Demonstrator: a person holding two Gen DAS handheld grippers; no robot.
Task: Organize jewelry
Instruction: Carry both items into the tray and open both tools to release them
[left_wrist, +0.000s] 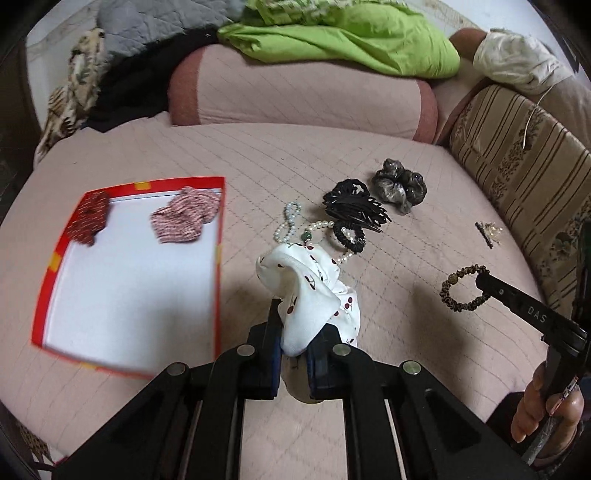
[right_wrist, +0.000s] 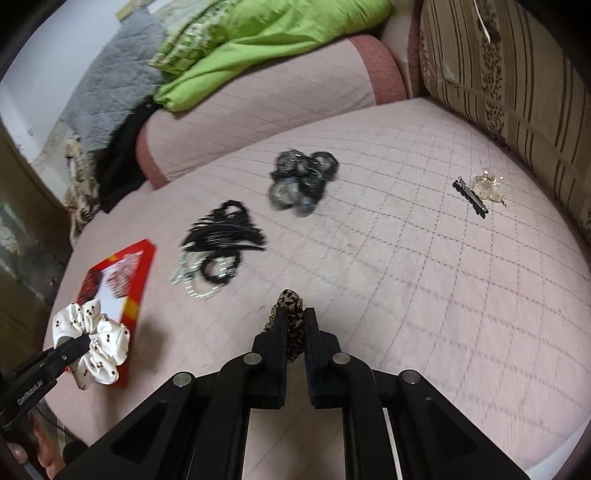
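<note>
Left claw (left_wrist: 295, 332): clamped on a white cherry-print scrunchie (left_wrist: 314, 291), held above the pink quilted bed (left_wrist: 332, 155) beside the red-rimmed box (left_wrist: 218, 236). Right claw (right_wrist: 295, 325): clamped on a leopard-print scrunchie (right_wrist: 293, 314), also off the bed. Pearl strings (left_wrist: 291, 221), black hair clip (left_wrist: 354, 206) and grey scrunchie (left_wrist: 400, 186) lie loose on the bed.

In the left wrist view, at the right edge of the frame, I read the pale letters "DAS" on a finger of my right gripper (left_wrist: 482, 275). In the right wrist view, at the lower left, white print on the body of my left gripper (right_wrist: 79, 341) seems to read "GenRobot.AI", though it is small and blurred.
</note>
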